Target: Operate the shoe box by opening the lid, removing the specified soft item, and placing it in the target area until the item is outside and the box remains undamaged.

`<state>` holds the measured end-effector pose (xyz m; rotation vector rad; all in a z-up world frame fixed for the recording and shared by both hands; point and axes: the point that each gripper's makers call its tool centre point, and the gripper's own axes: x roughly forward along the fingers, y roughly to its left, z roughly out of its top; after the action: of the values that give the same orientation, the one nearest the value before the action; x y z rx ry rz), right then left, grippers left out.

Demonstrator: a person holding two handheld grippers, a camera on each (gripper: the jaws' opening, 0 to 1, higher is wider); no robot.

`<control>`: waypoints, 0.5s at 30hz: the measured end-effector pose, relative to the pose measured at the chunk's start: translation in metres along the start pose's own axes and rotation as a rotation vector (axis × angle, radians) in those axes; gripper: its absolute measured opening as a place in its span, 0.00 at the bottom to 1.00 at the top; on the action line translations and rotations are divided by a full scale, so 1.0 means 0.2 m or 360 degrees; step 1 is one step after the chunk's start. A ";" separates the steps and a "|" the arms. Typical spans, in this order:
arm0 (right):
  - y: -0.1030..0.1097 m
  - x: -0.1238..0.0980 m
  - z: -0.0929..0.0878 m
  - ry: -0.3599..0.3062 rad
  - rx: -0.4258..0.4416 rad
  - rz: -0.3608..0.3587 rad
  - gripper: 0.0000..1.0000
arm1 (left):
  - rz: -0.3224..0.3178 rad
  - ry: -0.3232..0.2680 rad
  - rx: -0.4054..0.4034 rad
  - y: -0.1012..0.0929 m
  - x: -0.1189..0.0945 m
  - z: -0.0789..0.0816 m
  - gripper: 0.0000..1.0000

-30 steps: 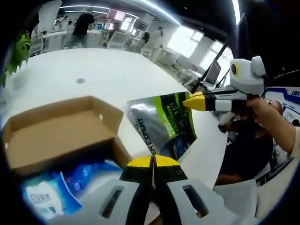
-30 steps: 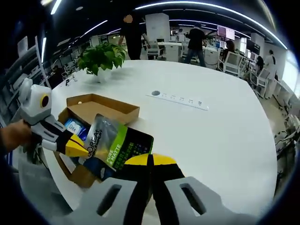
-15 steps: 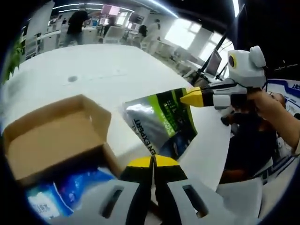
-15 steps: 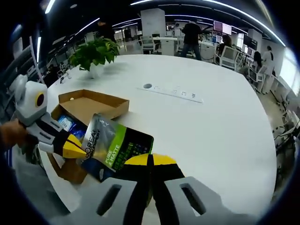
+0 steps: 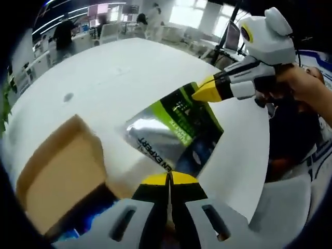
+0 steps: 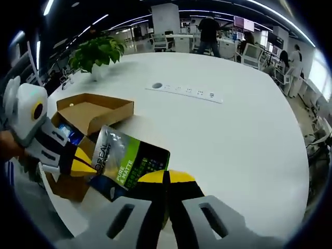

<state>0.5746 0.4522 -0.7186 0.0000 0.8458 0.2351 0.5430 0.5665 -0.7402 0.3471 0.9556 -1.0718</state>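
change: pouch [image 5: 174, 136] now clear of box [image 5: 57, 176], carried right over white table [image 6: 244, 135] | left gripper [image 5: 169, 179] closed on its near corner | right gripper [image 6: 166, 179] closed on its far edge | box open, lid [image 6: 93, 107] intact | next: set pouch down

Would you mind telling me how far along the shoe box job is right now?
Done: the shoe box stands open, and the green-and-silver pouch is out of it. In hand: both claws, left and right, are shut on the pouch above the white table. Left: set it down in the target area, which I cannot identify.
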 end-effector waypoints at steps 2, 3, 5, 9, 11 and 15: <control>-0.01 0.01 -0.01 0.0012 0.0008 0.0000 0.00 | 0.0004 0.0032 0.0029 0.00 0.02 0.00 0.00; -0.01 0.02 -0.02 0.0016 0.0015 0.0002 0.00 | 0.0007 0.0060 0.0049 0.00 0.03 -0.01 0.00; -0.02 0.04 -0.03 0.0030 0.0020 0.0007 0.00 | 0.0009 0.0102 0.0086 0.00 0.05 -0.02 0.00; -0.02 0.07 -0.05 0.0049 0.0016 -0.0001 0.00 | 0.0015 0.0161 0.0169 0.00 0.07 -0.02 0.00; -0.03 0.08 -0.07 0.0058 0.0024 -0.0002 0.00 | 0.0012 0.0191 0.0174 0.00 0.08 -0.03 0.00; -0.04 0.11 -0.09 0.0075 0.0038 0.0002 0.00 | 0.0021 0.0260 0.0284 0.00 0.10 -0.04 0.00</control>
<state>0.5766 0.4476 -0.7467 0.0175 0.8952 0.2267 0.5411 0.5606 -0.7611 0.5945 1.0027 -1.1322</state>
